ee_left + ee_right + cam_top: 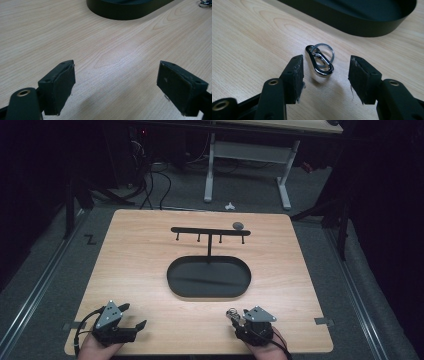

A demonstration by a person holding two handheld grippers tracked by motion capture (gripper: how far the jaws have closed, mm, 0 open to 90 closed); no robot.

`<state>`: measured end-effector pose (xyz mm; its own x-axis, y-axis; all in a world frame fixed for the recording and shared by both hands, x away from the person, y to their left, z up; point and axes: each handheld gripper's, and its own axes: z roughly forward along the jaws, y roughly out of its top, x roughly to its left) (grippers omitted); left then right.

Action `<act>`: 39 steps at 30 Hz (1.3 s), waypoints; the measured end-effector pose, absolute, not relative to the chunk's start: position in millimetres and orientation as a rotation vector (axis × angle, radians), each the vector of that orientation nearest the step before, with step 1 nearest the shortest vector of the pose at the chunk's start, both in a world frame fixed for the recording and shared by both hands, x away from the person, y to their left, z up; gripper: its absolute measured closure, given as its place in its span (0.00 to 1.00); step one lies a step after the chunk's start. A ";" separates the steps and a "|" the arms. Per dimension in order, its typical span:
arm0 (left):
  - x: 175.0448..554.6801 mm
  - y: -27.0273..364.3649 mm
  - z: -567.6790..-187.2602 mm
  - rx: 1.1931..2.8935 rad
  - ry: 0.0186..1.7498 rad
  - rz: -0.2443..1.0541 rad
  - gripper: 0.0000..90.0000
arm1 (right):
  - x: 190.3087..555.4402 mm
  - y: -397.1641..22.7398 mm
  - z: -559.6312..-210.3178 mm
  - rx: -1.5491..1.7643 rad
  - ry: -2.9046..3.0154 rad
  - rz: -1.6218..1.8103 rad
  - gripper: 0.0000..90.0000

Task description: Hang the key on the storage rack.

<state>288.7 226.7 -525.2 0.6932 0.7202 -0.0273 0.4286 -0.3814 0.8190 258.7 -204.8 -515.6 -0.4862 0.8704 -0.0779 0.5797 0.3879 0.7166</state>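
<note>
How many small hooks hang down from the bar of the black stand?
4. The hooks hang in a row under the bar of the black stand: far left, left of the post, right of it, far right. None seems hidden.

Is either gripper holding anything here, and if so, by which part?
Nothing is held. The right gripper stands open around the carabiner clip lying on the table, pads apart from it. The left gripper is open and bare.

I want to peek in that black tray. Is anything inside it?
The oval black tray holds a thin post that carries a bar with hooks. The rest of its floor looks bare from above. From the right tool's camera, the near wall hides part of the floor.
</note>
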 end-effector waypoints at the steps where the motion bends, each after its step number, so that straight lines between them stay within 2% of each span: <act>1: 288.7 226.7 -525.2 2.030 0.881 0.424 0.17 | 259.3 -203.6 -516.5 1.240 2.212 0.868 0.53; 14: 288.8 226.6 -525.3 2.033 0.880 0.421 0.17 | 265.7 -195.9 -523.5 1.153 2.254 0.800 0.64; 16: 288.9 226.5 -525.3 2.033 0.880 0.421 0.17 | 266.3 -195.9 -523.8 1.153 2.252 0.805 0.69; 21: 288.6 226.4 -525.3 2.034 0.880 0.421 0.17 | 266.0 -195.8 -523.9 1.153 2.254 0.805 0.75; 35: 288.7 226.5 -525.3 2.034 0.879 0.420 0.17 | 265.1 -195.3 -522.9 1.182 2.245 0.828 0.79; 36: 288.7 226.4 -525.3 2.034 0.879 0.420 0.17 | 264.7 -195.4 -522.2 1.186 2.239 0.831 0.81; 37: 288.7 226.4 -525.3 2.035 0.879 0.419 0.17 | 264.1 -196.5 -520.3 1.190 2.225 0.838 0.90; 39: 288.8 226.4 -525.4 2.036 0.879 0.418 0.17 | 265.0 -196.9 -523.0 1.203 2.242 0.822 0.90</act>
